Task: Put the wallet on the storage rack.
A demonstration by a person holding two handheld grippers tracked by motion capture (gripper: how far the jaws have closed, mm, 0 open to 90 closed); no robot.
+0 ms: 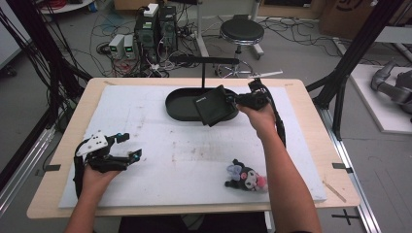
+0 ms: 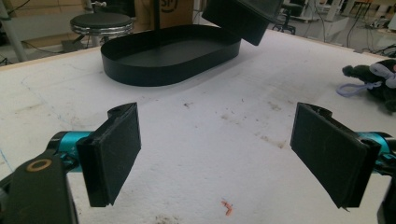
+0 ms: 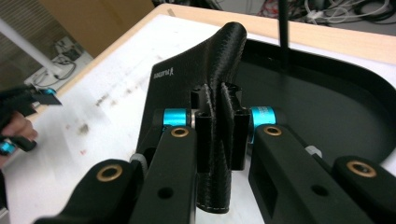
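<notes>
High view: a flat black pouch (image 1: 214, 105), with small pale lettering near one edge, is held tilted above the right end of the oval black tray (image 1: 177, 108), its lower corner reaching past the tray's front wall. The right tool (image 1: 236, 100) has its jaws pressed together on the pouch's edge; in the right gripper view the woven material is pinched and puckered between the two pads, and the pouch (image 3: 196, 88) fans out beyond them over the tray (image 3: 336, 107). A thin black post (image 1: 203, 73) stands up from the tray. The person's right hand (image 1: 260, 116) grips that tool at the far side of the desk (image 1: 160, 145), whose white mat is scuffed and stained. Well apart, at the near left, the left tool (image 1: 130, 145) rests low over the mat in the left hand (image 1: 97, 174), its jaws spread wide with nothing between them; the left gripper view shows bare mat in the gap. A small dark plush toy (image 1: 247, 177) with a pink patch lies on the mat near the front right edge.
</notes>
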